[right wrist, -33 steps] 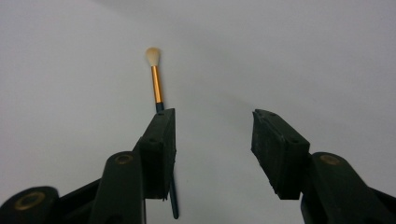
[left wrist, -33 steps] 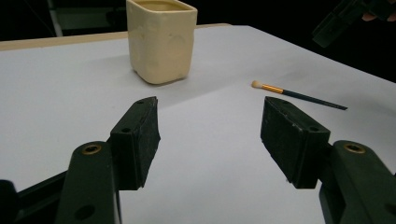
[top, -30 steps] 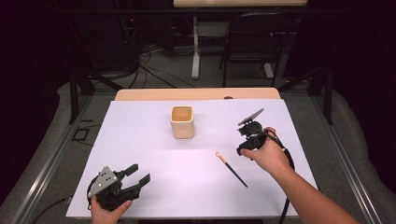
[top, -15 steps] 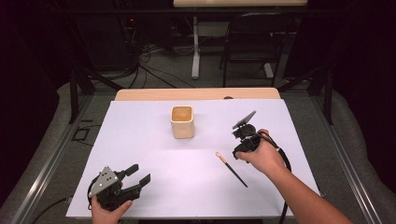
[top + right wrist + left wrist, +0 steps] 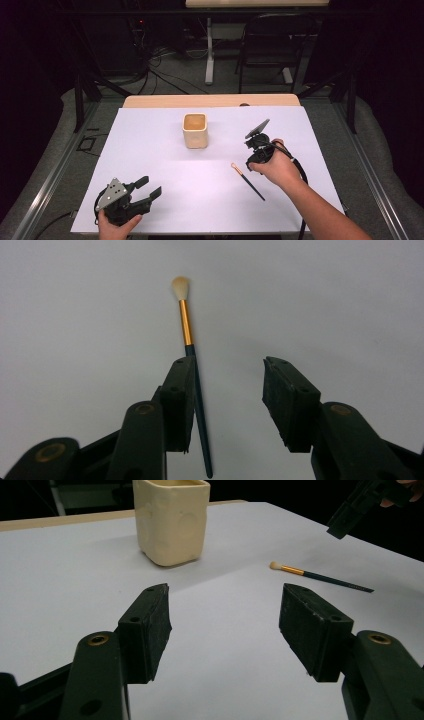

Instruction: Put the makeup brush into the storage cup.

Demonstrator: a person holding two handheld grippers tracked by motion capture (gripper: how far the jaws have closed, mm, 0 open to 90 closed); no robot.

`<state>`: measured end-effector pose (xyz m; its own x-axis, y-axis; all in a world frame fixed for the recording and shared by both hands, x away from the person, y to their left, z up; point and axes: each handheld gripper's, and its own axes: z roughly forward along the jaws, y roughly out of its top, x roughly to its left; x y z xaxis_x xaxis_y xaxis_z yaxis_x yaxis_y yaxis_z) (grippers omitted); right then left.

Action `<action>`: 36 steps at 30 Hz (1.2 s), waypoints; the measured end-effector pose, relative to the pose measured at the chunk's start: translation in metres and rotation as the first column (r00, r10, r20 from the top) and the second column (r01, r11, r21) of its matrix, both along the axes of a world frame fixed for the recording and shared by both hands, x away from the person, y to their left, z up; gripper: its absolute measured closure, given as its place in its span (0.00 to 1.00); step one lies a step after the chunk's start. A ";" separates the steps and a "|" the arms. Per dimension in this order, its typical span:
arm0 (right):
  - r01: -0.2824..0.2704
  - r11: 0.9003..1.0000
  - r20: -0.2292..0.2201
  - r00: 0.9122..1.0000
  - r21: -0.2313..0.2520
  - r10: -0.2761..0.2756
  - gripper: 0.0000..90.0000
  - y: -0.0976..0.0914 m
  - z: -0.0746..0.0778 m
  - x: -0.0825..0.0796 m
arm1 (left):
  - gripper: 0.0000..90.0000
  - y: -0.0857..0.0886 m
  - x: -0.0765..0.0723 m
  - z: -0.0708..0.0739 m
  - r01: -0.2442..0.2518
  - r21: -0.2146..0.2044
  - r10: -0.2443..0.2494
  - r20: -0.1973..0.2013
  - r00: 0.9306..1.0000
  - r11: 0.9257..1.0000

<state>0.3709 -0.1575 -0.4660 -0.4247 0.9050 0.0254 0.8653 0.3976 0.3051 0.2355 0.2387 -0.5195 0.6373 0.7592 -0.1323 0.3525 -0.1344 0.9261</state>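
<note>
Now, the right hand-held gripper (image 5: 250, 161) hung over the white tabletop (image 5: 150, 150), pointed down at a slim paintbrush with a dark handle, gold ferrule and pale bristle tip (image 5: 248, 181). That brush lay flat on the tabletop, at about four o'clock from the cream ceramic square cup (image 5: 195, 130) and well apart from it, bristles toward ten o'clock in the high view. In the right gripper view the brush (image 5: 192, 370) ran up toward twelve o'clock, its dark handle passing just beside the inner face of the left jaw, with the other jaw well off to the three o'clock side. The jaws had just been closing, yet they stood released: a clear gap between them, no pad pressing on the brush.

Down at the seven o'clock corner, the left hand-held gripper (image 5: 145, 192) rested low over the tabletop in the person's left hand (image 5: 116, 226), jaws spread wide and released, nothing between them. Its own view looked across the white surface to the cup (image 5: 171, 520) at eleven o'clock and the brush (image 5: 320, 577) at two o'clock, with the right hand-held gripper (image 5: 357, 507) above it.
</note>
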 end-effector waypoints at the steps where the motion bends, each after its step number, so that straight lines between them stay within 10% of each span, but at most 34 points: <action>1: -0.003 1.000 -0.004 1.000 -0.008 0.003 0.63 0.000 0.000 0.000 | 0.41 0.000 0.000 0.000 -0.001 0.000 0.001 -0.001 1.000 1.000; 36: -0.069 0.997 -0.077 0.995 -0.021 0.067 0.74 0.022 -0.017 -0.001 | 0.41 0.000 0.000 0.000 0.003 -0.001 -0.003 -0.002 1.000 1.000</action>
<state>0.3702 -0.1357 -0.4826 -0.4830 0.8747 0.0389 0.8564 0.4627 0.2290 0.2352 0.2383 -0.5194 0.6389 0.7574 -0.1348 0.3543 -0.1342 0.9254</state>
